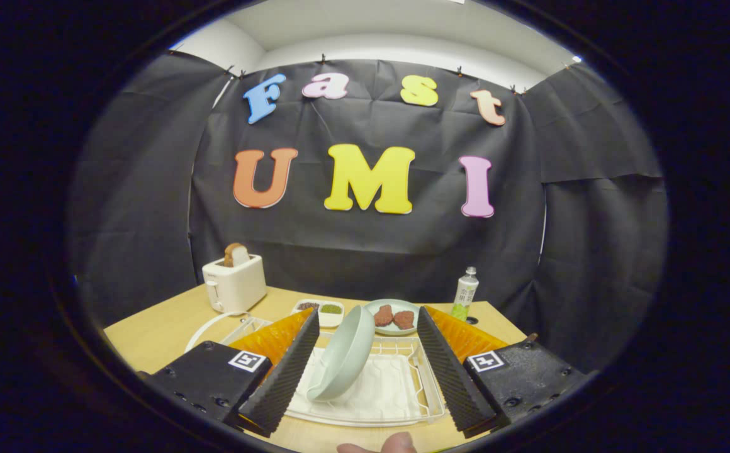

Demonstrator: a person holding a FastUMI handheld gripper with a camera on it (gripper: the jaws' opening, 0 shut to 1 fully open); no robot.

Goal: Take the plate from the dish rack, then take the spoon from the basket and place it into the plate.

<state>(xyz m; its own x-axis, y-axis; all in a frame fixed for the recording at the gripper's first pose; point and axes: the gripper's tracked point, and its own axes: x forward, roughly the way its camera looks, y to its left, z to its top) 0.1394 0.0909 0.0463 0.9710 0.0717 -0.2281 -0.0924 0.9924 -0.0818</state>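
Fingers of the handheld gripper (362, 368), black ribbed pads backed by orange plastic, stand wide apart, the left pad (283, 371) and the right pad (450, 371) each flanking a white wire dish rack (425, 384) that sits on a pale wooden table (163, 330). Between the fingers, leaning on its edge in the rack, is a pale green round plate (343, 358); it tilts toward the left finger and sits close beside that pad, though whether it touches is hard to tell, while a clear gap separates it from the right pad, so nothing is clamped. A white tray liner (377, 390) shows under the rack. Beyond the fingertips lies a second light green plate (371, 308) carrying two reddish-brown pieces of food (394, 316), and just left of that a small white divided dish (320, 309) with dark and green contents. Farther beyond the left finger stands a white toaster (235, 284) with a slice of brown bread (236, 254) sticking up from its slot. Beyond the right finger a clear plastic bottle (465, 294) with a white cap and green label stands upright near the table's far edge. Below the fingers, at the near side, a fingertip of a person's hand (382, 444) shows.
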